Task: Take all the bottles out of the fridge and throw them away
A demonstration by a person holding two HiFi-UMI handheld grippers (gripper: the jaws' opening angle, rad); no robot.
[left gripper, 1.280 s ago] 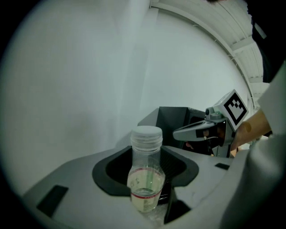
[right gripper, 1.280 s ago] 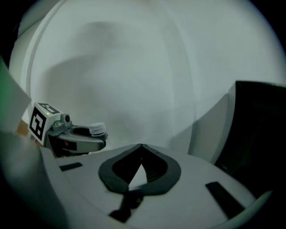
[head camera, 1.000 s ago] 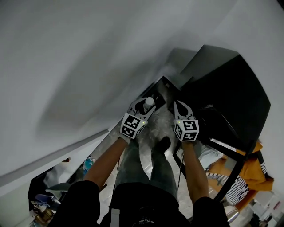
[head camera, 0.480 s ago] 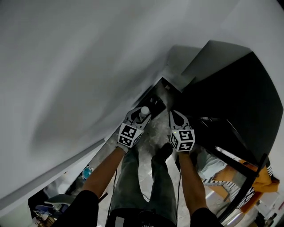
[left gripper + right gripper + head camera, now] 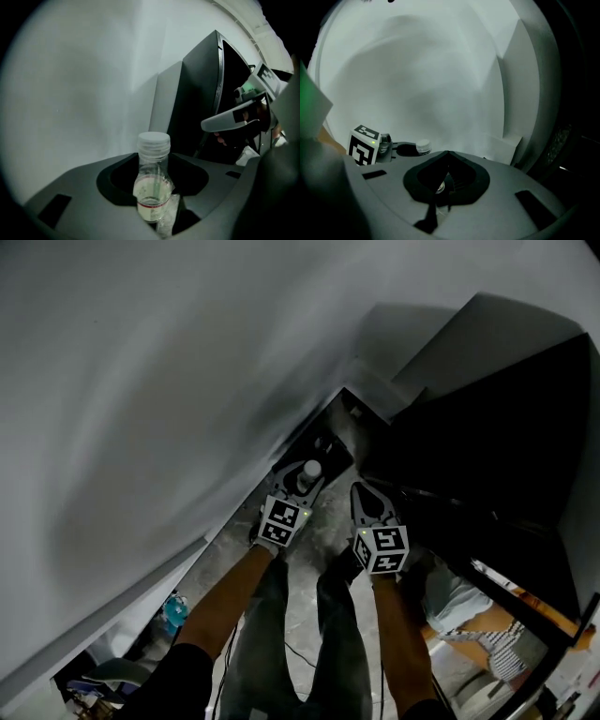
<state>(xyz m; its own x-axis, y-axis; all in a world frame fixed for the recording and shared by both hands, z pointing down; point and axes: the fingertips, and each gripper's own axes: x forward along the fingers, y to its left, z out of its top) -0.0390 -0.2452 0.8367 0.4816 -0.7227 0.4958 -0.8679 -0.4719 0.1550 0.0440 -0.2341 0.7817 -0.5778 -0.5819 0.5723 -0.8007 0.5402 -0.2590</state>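
- Left gripper has its jaws closed on the bottle, one on each side of the body below the neck.
- That bottle is clear plastic with a white screw cap and a thin red band low on its body. It stands upright in the jaws, with the cap rising above them.
- From the head view, the cap shows as a pale round spot just past the left gripper's marker cube. It is out in front of the person, over the floor and outside the fridge.
- Right gripper has its jaws brought together with the tips meeting, and nothing is held between them. It hangs just beside the left gripper, at about the same height.
- In the right gripper view, the left gripper's cube and the bottle's cap appear at the left, close against the wall.
- Black fridge stands to the person's right, and its dark side fills that part of the head view.
- White wall runs along the left and meets the fridge at a corner ahead of the grippers.
- Grey mottled floor lies below, with the person's legs and bare forearms over it.
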